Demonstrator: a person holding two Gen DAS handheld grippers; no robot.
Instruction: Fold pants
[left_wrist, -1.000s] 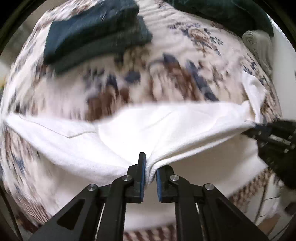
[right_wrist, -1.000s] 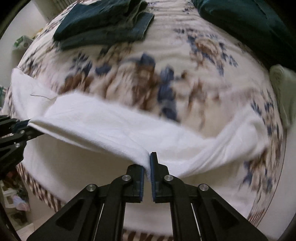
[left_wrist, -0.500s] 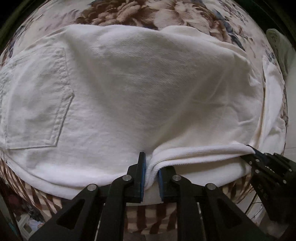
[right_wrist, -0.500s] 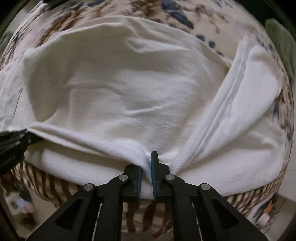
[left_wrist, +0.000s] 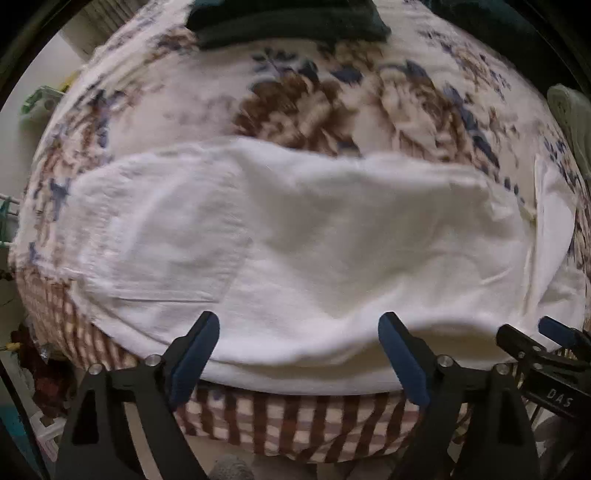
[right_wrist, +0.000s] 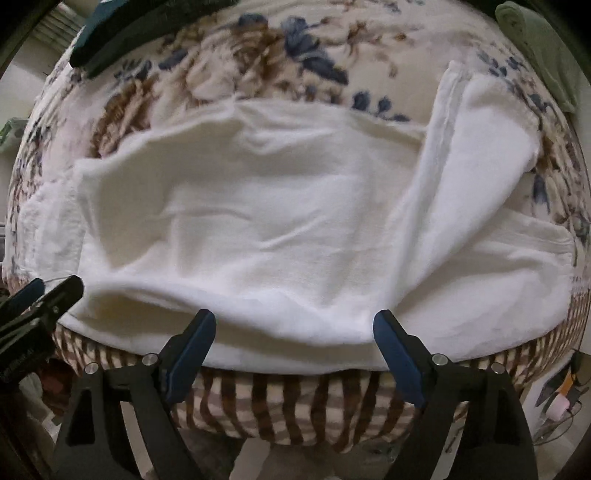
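Both the left gripper (left_wrist: 299, 332) and right gripper (right_wrist: 295, 330) have just spread their jaws wide over the bed's near edge, gripping nothing. The white pants (left_wrist: 332, 240) lie folded along that edge on the floral blanket (left_wrist: 369, 103). Dark folded clothes (left_wrist: 288, 18) sit toward the far edge.

Below you lies a bed covered by a cream blanket printed with brown and blue flowers (left_wrist: 332, 103), its front edge hanging in brown-and-cream stripes (right_wrist: 280, 410), with a pale plain wall (left_wrist: 55, 62) at your upper left and dim clutter on the floor (right_wrist: 557, 402) at the lower right.
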